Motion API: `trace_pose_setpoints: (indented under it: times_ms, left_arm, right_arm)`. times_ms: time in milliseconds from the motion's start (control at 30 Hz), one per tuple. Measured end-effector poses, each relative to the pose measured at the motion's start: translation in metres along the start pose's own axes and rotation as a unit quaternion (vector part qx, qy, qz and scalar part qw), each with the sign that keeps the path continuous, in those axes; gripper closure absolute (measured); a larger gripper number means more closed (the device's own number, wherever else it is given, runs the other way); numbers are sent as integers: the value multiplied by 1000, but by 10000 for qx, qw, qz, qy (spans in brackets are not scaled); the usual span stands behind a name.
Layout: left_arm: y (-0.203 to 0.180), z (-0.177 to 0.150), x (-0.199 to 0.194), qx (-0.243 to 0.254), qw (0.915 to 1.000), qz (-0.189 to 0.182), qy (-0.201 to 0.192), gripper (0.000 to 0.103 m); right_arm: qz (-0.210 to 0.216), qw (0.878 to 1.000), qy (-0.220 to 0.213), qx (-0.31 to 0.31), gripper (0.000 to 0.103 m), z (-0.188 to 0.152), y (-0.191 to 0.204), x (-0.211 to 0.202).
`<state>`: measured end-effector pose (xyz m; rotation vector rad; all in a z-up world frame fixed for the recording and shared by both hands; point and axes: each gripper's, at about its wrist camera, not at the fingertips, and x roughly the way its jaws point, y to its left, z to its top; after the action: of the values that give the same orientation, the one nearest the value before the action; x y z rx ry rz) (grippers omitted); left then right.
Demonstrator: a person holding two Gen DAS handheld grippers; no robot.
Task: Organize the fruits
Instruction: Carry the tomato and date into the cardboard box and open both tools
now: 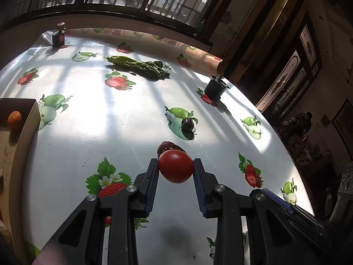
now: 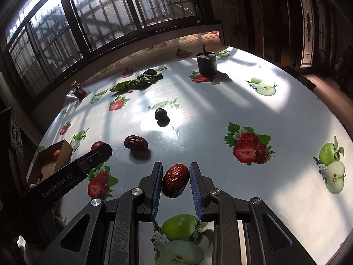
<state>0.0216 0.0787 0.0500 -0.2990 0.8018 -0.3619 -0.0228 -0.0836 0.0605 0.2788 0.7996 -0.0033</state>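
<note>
Left gripper (image 1: 175, 165) jaws clamped on cherry tomato (image 1: 175, 166), right gripper (image 2: 175, 173) jaws on red date (image 2: 175, 181), both lifted off counter (image 2: 220, 121), seemingly for cardboard box (image 1: 28, 119).

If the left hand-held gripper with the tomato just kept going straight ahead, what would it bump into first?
Probably the wrinkled red date lying on the table just beyond the tomato held by the left hand-held gripper; depth is hard to judge.

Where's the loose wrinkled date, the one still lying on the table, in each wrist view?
Left wrist: wrinkled date low centre, half hidden behind the tomato in the left gripper.
Right wrist: left of centre, lying free.
Shared landmark: black pot at the far edge.
</note>
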Motion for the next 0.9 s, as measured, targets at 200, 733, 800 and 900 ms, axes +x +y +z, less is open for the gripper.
trace_pose_setpoints:
  times_ms: [200,733,800,900]
  left_arm:
    - [-3,0,-2,64,9999,59,-52,73]
    - [7,-24,-53,39,9964,594,-598,73]
    - [11,-29,-71,-17,9959,575,-700,73]
    - [18,-34,-96,-134,9954,525,-788,73]
  right_arm:
    - [-1,10000,-25,75,76,-10,-6,-11]
    - [251,9989,-351,200,76,-33,-33,-61]
    - [327,9987,-362,168,76,-35,-30,-61]
    - [429,9984,-369,72,76,-38,-24,-62]
